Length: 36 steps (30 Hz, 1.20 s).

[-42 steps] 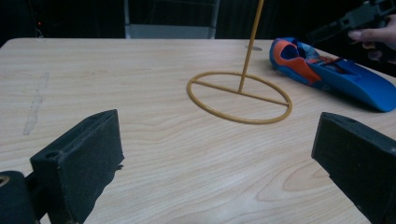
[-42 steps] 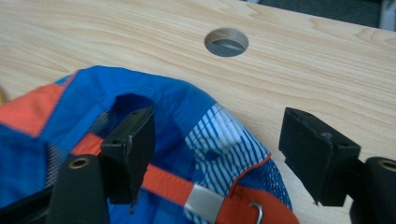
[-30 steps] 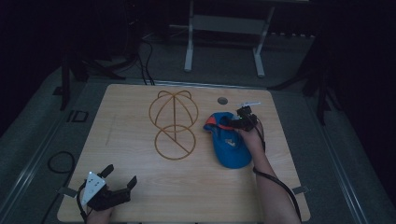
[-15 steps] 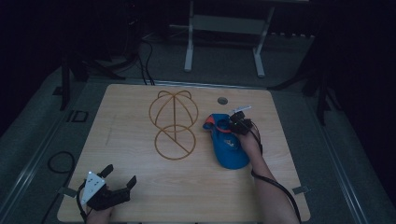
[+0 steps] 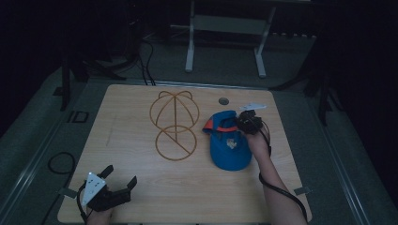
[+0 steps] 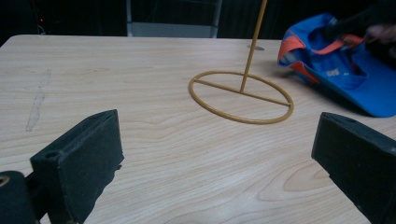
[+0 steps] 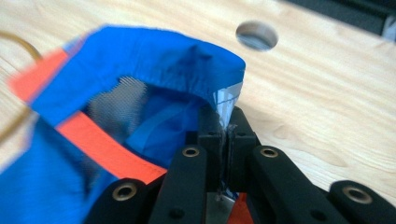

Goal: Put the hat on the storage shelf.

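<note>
A blue cap [image 5: 229,145] with orange trim lies on the wooden table [image 5: 141,187], to the right of a gold wire hat stand [image 5: 174,123]. My right gripper [image 5: 245,123] is at the cap's far edge. In the right gripper view its jaws [image 7: 224,126] have just been closing and now pinch the cap's blue fabric rim [image 7: 154,60], holding that edge up off the table. My left gripper [image 5: 120,175] rests near the front left corner, open. Nothing sits between its jaws [image 6: 217,154], which face the stand's ring base [image 6: 242,95] and the cap [image 6: 345,70].
A round hole [image 5: 224,101] is cut in the tabletop behind the cap. A white metal frame [image 5: 225,28] stands on the floor beyond the table. Cables lie on the floor to the left.
The right gripper closed on the cap's far edge and rose slightly, lifting that edge. The left gripper stayed put.
</note>
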{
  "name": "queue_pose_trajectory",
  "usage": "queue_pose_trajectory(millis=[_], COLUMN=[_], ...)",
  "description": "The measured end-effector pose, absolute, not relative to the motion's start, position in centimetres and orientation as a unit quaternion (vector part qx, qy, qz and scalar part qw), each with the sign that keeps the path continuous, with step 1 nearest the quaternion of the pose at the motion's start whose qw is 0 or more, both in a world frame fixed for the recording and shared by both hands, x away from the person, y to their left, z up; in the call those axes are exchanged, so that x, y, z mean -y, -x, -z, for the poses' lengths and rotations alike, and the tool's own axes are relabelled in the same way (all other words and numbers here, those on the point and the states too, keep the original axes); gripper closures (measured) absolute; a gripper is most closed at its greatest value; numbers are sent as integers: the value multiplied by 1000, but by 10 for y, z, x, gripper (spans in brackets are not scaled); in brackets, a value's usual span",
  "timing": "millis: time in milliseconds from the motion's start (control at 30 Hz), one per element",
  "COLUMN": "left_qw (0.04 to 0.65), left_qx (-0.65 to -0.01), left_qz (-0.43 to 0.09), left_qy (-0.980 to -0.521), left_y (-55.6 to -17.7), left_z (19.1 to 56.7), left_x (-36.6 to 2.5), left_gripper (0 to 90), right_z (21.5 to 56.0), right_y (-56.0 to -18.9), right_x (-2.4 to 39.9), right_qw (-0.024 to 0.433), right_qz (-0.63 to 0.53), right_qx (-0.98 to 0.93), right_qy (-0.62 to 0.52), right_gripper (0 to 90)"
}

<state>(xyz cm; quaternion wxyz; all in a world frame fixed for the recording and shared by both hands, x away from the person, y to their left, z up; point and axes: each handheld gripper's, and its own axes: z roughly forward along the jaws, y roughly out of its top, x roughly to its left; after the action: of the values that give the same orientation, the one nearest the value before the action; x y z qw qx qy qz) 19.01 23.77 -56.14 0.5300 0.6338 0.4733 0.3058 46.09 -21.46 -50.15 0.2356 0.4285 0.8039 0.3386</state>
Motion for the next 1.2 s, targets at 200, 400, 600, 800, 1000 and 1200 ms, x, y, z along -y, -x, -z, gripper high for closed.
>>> queue_pose_trajectory(millis=[200, 400, 600, 800, 1000, 1200], left_qw=[530, 528, 523, 533, 543, 552], left_qx=[-476, -464, -450, -422, -399, -378], left_qz=[-306, -304, -302, -280, -275, -278], left_qy=[-631, -642, -658, -678, -686, -689], left_y=[-190, -192, -192, -191, -188, -191], left_z=[558, 555, 549, 532, 507, 482], left_x=[-235, -229, -218, -204, -187, -177], left_gripper=[22, 22, 41, 55, 55, 59], right_z=[465, 440, 418, 403, 393, 384], right_y=[-426, -399, -375, -354, -341, -328], right_x=[226, 239, 252, 262, 276, 278], right_qw=[244, 246, 245, 269, 262, 271], right_qz=[-398, -437, -475, -479, -491, -493], right_qx=[-783, -766, -749, -744, -739, -740], right_qy=[-411, -402, -390, -382, -380, -369], right_gripper=[879, 880, 879, 879, 878, 879])
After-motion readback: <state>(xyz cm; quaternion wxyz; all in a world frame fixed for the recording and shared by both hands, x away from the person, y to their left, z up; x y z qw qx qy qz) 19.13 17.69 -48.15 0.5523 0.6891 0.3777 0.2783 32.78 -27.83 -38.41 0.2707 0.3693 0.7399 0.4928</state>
